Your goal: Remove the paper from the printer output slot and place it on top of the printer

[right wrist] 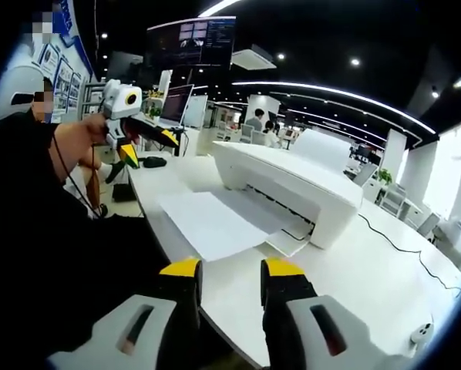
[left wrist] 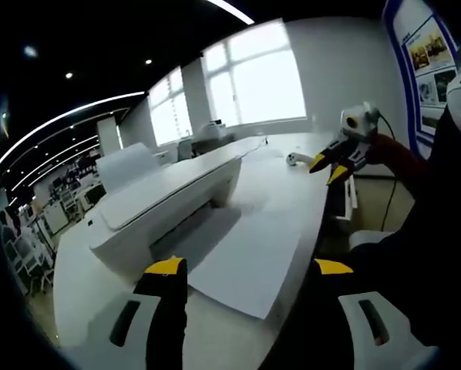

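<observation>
A white printer (left wrist: 161, 200) (right wrist: 284, 181) stands on a long white table (left wrist: 292, 185) (right wrist: 369, 277). A white sheet of paper (left wrist: 250, 254) (right wrist: 207, 223) sticks out of its output slot and lies flat on the table towards the near edge. My left gripper (left wrist: 250, 270) is open wide and hovers just short of the sheet's free end, touching nothing. It also appears in the right gripper view, held up by a hand beyond the paper (right wrist: 149, 146). My right gripper (right wrist: 230, 270) is open by a narrower gap with nothing in it, near the table edge; it appears raised (left wrist: 331, 163) in the left gripper view.
A black cable (right wrist: 392, 243) runs across the table past the printer. A small white device (left wrist: 296, 158) (right wrist: 422, 333) lies at the table's far end. The person in dark clothes (right wrist: 38, 231) stands against the table edge. Monitors (right wrist: 176, 104) and desks stand behind.
</observation>
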A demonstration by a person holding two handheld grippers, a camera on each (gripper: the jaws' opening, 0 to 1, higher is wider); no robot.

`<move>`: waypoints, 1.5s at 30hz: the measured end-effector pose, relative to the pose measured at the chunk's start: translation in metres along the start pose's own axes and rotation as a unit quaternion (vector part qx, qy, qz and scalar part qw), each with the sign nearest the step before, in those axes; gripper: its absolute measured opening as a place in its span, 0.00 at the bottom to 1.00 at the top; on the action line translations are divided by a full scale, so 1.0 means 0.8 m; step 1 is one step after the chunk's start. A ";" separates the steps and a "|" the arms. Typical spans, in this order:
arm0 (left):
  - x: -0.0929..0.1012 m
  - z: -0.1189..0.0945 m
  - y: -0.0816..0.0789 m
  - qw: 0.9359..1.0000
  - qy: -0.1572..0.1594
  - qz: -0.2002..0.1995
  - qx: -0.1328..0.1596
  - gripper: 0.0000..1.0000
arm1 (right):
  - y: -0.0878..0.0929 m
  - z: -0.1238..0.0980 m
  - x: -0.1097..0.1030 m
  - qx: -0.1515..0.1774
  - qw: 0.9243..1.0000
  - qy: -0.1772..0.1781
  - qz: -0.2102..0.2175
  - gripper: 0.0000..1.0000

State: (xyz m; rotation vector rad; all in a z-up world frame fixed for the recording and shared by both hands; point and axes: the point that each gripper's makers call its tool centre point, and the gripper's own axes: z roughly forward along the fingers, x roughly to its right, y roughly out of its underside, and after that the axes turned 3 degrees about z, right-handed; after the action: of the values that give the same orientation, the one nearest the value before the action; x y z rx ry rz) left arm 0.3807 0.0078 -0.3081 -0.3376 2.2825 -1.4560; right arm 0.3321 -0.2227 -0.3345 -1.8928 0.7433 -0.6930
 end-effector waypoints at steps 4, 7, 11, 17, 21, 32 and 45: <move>0.001 0.002 0.001 1.000 0.001 -0.001 -0.002 0.68 | -0.001 0.000 0.001 0.002 1.000 0.000 0.002 0.25; 0.002 0.003 0.002 1.000 0.004 0.000 -0.004 0.68 | 0.000 -0.001 0.001 0.000 1.000 0.000 0.002 0.26; 0.001 0.006 0.001 1.000 0.004 -0.001 -0.003 0.68 | 0.004 -0.001 0.000 -0.001 1.000 -0.001 0.005 0.27; 0.004 0.012 0.002 1.000 0.010 0.001 -0.004 0.68 | 0.006 0.000 0.000 -0.004 1.000 -0.002 0.006 0.27; 0.002 0.015 0.002 1.000 0.010 0.001 -0.006 0.68 | 0.005 0.001 0.001 -0.004 1.000 -0.002 0.006 0.27; 0.004 0.025 0.006 1.000 0.018 -0.002 -0.008 0.68 | 0.009 0.001 0.000 -0.009 1.000 0.000 0.011 0.27; 0.004 0.032 0.013 1.000 0.020 -0.005 -0.016 0.68 | 0.010 0.000 0.002 -0.010 1.000 0.001 0.013 0.27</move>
State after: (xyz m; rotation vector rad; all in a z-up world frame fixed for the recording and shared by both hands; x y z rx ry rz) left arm 0.3900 -0.0100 -0.3275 -0.3319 2.3406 -1.4451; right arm 0.3316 -0.2265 -0.3414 -1.8974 0.7768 -0.6747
